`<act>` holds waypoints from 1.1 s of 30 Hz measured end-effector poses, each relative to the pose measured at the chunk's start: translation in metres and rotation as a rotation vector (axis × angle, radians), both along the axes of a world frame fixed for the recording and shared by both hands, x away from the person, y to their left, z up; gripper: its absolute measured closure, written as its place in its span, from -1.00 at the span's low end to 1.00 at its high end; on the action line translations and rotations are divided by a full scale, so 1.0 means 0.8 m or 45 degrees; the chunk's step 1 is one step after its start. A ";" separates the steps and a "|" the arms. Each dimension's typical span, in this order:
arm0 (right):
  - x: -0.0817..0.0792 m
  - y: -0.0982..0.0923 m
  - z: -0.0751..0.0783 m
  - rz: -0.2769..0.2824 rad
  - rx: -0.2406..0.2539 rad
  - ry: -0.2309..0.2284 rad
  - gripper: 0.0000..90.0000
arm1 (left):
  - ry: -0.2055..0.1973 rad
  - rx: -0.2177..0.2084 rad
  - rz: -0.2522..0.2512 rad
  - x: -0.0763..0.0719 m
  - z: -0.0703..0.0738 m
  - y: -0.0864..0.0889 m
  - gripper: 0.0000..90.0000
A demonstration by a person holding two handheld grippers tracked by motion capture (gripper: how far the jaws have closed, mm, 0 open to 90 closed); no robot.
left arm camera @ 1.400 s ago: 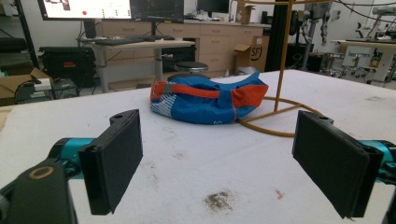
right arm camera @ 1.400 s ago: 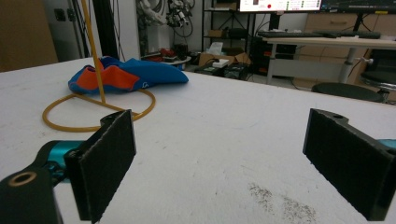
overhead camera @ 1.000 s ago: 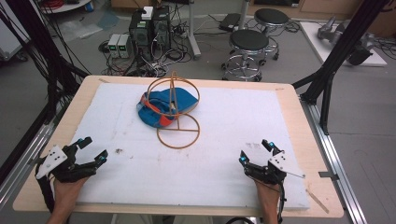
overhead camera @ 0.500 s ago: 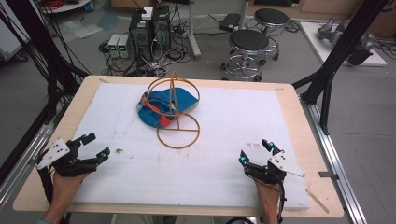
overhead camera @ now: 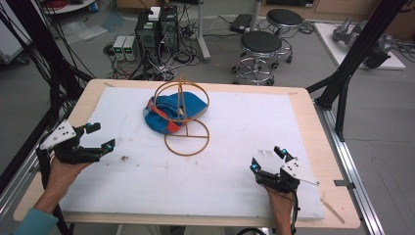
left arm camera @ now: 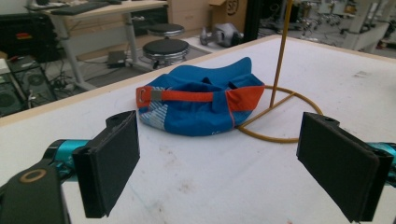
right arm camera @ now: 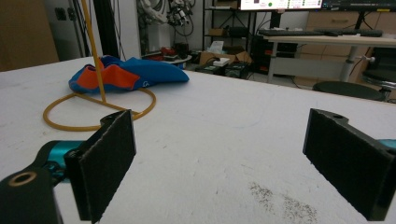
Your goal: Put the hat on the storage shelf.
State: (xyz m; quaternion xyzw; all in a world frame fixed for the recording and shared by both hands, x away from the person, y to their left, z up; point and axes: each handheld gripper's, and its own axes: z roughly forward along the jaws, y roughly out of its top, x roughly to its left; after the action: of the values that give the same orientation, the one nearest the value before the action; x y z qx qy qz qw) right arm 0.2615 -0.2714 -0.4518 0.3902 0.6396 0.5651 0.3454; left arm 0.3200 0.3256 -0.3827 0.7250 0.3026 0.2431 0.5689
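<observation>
We hold our left gripper (overhead camera: 99,135) over the white padded table cover (overhead camera: 244,127) near its left edge, jaws spread wide with nothing between them. Our right gripper (overhead camera: 266,158) sits near the front right, jaws likewise apart and empty. Well ahead of both, a blue-and-orange fabric cap (overhead camera: 169,111) lies against a yellow wire ring stand (overhead camera: 186,135), partly on its base ring.

Blue cap (left arm camera: 201,109) with orange strap and panel; yellow wire stand (overhead camera: 185,117); white table (overhead camera: 244,147); black fingers (left arm camera: 109,165).
</observation>
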 end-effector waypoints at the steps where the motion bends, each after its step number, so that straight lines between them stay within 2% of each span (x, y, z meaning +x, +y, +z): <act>1: 0.000 0.000 0.000 0.000 0.000 0.000 -0.81 | 0.000 0.000 0.000 0.000 0.000 0.000 -0.70; 2: 0.000 0.000 0.000 0.001 0.002 -0.001 -0.81 | 0.014 0.033 -0.021 0.013 0.008 -0.003 -0.71; 3: 0.000 0.000 0.000 0.001 0.004 0.001 -0.81 | 0.014 0.033 -0.021 0.013 0.008 -0.003 -0.71; 5: 0.000 0.000 0.000 -0.001 0.008 0.007 -0.81 | 0.028 0.052 -0.035 0.026 0.015 -0.007 -0.73; 6: 0.000 0.000 0.000 -0.001 0.009 0.007 -0.81 | 0.026 0.070 -0.048 0.038 0.022 -0.012 -0.73; 7: 0.000 0.000 0.000 -0.001 0.009 0.007 -0.81 | 0.026 0.070 -0.048 0.038 0.022 -0.012 -0.73; 10: 0.000 0.000 0.000 -0.001 0.008 0.007 -0.81 | 0.029 0.103 -0.077 0.056 0.031 -0.024 -0.73; 14: 0.000 0.000 0.000 -0.002 0.012 0.008 -0.81 | 0.048 0.103 -0.143 0.076 0.038 -0.035 -0.73; 17: 0.000 -0.001 0.000 0.002 0.016 0.011 -0.81 | 0.072 0.089 -0.161 0.091 0.042 -0.039 -0.73; 22: 0.000 0.000 0.000 0.002 0.013 0.008 -0.81 | 0.092 0.106 -0.170 0.116 0.053 -0.044 -0.73; 24: 0.000 0.000 0.000 0.000 0.013 0.008 -0.81 | 0.099 0.121 -0.173 0.124 0.055 -0.047 -0.73; 25: 0.000 0.000 0.000 -0.001 0.013 0.008 -0.81 | 0.088 0.114 -0.164 0.128 0.054 -0.048 -0.73; 26: 0.000 0.000 0.000 -0.001 0.008 0.007 -0.81 | 0.104 0.100 -0.160 0.137 0.051 -0.050 -0.73; 27: 0.000 0.000 0.000 -0.001 0.008 0.007 -0.81 | 0.104 0.100 -0.160 0.137 0.051 -0.050 -0.73; 29: 0.000 0.000 0.000 0.000 0.006 0.005 -0.81 | 0.124 0.142 -0.147 0.148 0.046 -0.056 -0.73; 33: 0.000 -0.001 0.000 0.002 0.017 0.010 -0.81 | 0.143 0.161 -0.159 0.160 0.045 -0.067 -0.73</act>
State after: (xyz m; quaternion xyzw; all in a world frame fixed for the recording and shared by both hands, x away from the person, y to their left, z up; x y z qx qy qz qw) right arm 0.2614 -0.2718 -0.4519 0.3942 0.6375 0.5680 0.3400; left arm 0.4478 0.2721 -0.3465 0.7895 0.2721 0.1848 0.5182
